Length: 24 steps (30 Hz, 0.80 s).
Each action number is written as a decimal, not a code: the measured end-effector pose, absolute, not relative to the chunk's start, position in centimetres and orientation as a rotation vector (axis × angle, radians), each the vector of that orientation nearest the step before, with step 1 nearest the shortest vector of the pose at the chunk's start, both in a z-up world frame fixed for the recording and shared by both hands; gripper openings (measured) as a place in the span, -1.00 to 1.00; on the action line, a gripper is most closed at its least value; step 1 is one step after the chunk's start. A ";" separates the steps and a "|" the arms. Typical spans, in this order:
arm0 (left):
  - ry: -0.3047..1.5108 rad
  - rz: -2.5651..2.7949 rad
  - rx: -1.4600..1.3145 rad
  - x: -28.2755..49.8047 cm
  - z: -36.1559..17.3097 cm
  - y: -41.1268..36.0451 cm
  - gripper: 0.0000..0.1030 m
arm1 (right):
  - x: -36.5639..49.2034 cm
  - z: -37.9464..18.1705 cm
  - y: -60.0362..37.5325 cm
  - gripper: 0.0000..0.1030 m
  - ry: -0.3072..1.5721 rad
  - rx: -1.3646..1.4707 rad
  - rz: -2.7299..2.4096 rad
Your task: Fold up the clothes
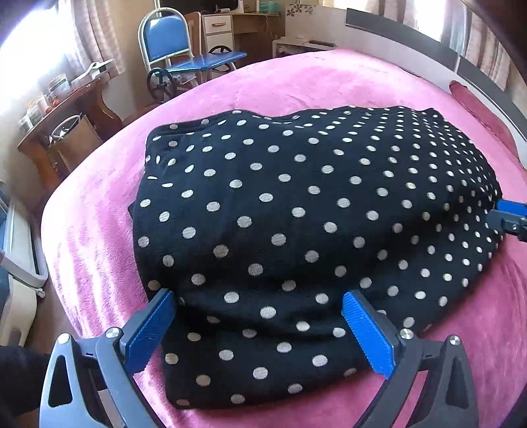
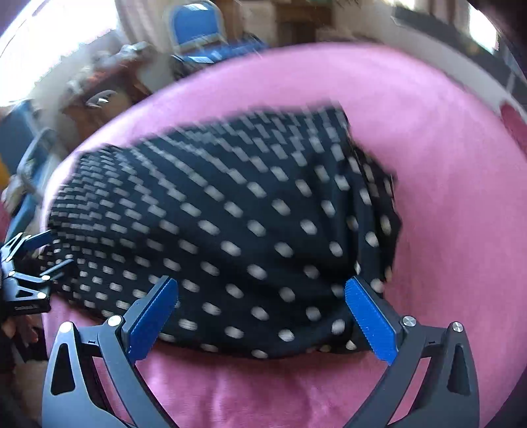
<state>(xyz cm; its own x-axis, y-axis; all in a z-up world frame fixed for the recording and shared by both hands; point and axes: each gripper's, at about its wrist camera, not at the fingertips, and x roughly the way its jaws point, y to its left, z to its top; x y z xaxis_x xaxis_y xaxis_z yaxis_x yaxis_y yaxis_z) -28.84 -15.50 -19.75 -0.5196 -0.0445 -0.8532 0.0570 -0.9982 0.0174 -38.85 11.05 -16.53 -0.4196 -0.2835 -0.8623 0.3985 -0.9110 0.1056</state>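
Note:
A black garment with white polka dots lies folded in layers on a pink blanket. My left gripper stands open over its near edge, blue pads on either side of the fold, nothing pinched. In the left wrist view the right gripper pokes in at the garment's right edge. The right wrist view is blurred: the same garment fills the middle, and my right gripper is open across its near edge. The left gripper shows at the far left of that view.
The pink blanket covers a bed. Beyond it stand a blue chair, a wooden side table with jars, a desk with drawers and a dark headboard at the right.

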 end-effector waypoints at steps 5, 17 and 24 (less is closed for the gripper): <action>0.025 -2.745 1.402 -26.2 -16.3 -14.0 1.00 | -33.6 -11.3 10.8 1.00 0.229 1.222 -2.411; 0.070 -2.787 1.237 -19.8 -12.6 -10.1 0.99 | -23.0 -9.7 9.8 1.00 0.156 1.225 -2.398; 0.064 -2.741 1.113 -18.0 -11.5 -9.4 0.97 | -19.3 -10.8 10.1 1.00 0.096 1.254 -2.371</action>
<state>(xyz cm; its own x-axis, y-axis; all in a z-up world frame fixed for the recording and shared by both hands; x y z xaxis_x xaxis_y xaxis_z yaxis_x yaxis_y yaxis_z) -18.00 -9.40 -11.46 -0.7028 -0.1525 -0.6949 0.1847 -0.9824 0.0288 -19.33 10.12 -10.81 -0.4827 -0.3587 -0.7990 0.4224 -0.8945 0.1465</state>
